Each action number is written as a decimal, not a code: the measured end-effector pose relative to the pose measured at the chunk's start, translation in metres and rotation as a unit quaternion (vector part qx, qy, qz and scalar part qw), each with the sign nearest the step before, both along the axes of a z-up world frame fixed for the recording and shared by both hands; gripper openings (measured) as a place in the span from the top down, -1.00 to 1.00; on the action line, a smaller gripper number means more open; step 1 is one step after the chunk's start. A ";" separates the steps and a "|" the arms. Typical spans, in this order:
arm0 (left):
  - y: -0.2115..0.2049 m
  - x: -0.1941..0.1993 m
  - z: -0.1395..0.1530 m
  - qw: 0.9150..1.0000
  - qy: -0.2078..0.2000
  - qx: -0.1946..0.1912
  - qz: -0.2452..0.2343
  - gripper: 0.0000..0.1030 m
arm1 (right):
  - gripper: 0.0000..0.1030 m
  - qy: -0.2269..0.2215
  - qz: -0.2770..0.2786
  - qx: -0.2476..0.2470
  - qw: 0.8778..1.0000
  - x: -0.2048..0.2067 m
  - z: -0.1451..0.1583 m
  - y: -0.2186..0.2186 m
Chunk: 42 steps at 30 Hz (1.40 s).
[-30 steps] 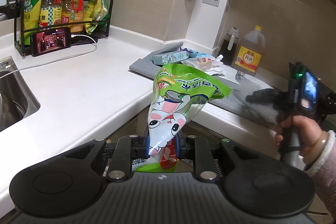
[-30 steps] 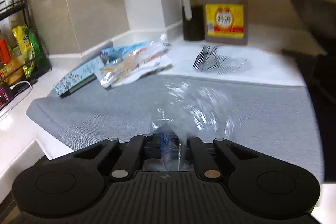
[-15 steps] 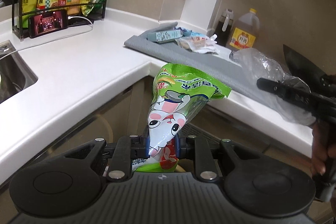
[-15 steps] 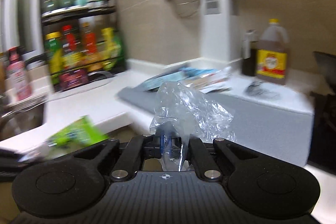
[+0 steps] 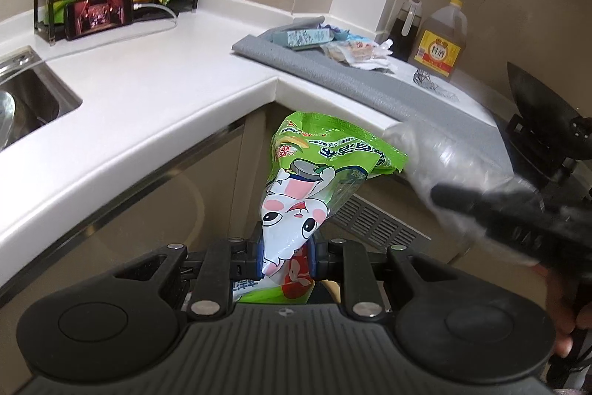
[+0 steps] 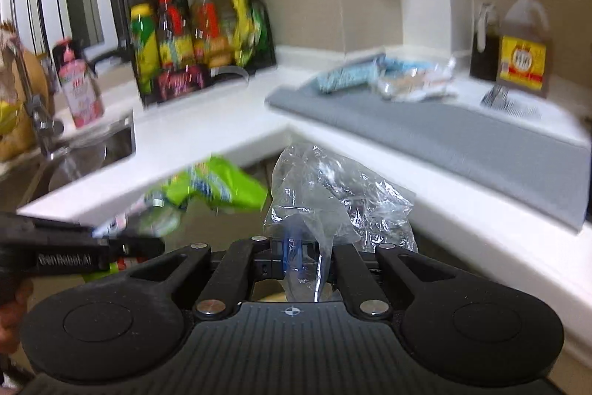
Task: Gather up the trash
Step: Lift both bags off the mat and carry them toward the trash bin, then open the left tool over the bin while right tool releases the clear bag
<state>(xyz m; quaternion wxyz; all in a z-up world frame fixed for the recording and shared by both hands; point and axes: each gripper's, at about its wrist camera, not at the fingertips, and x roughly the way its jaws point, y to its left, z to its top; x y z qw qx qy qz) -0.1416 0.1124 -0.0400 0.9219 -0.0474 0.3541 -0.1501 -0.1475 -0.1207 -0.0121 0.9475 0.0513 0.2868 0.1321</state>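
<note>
The left tongs (image 5: 285,252) are clamped on the narrow end of a green snack bag (image 5: 325,169), which sticks up in front of the camera, off the worktop (image 5: 148,106) and over the gap by the cabinet front. The right tongs (image 6: 301,260) are pinched tight on a crumpled clear wrapper (image 6: 333,202), also held in the air just past the worktop edge. In the left view the wrapper and the right tongs sit close beside the green bag. Both pieces look to be in the carrying step, on the way to a bin that neither view shows. Farther off, on the grey mat (image 5: 370,80), more trash (image 5: 355,50) lies in a small heap beside a blue box (image 5: 307,37), near the oil jug (image 5: 440,43). The next move probably calls for finding the bin, letting both pieces go over it, then coming back for the heap.
</note>
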 end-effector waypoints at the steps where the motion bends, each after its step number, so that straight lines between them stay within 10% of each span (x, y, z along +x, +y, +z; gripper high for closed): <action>1: 0.001 0.001 -0.002 1.000 0.004 0.000 0.001 0.55 | 0.90 0.009 0.003 -0.003 1.000 0.001 -0.005 0.003; 42: 0.000 0.036 -0.045 0.996 0.087 0.007 0.007 0.55 | 0.90 0.127 0.015 -0.021 0.992 0.035 -0.052 0.011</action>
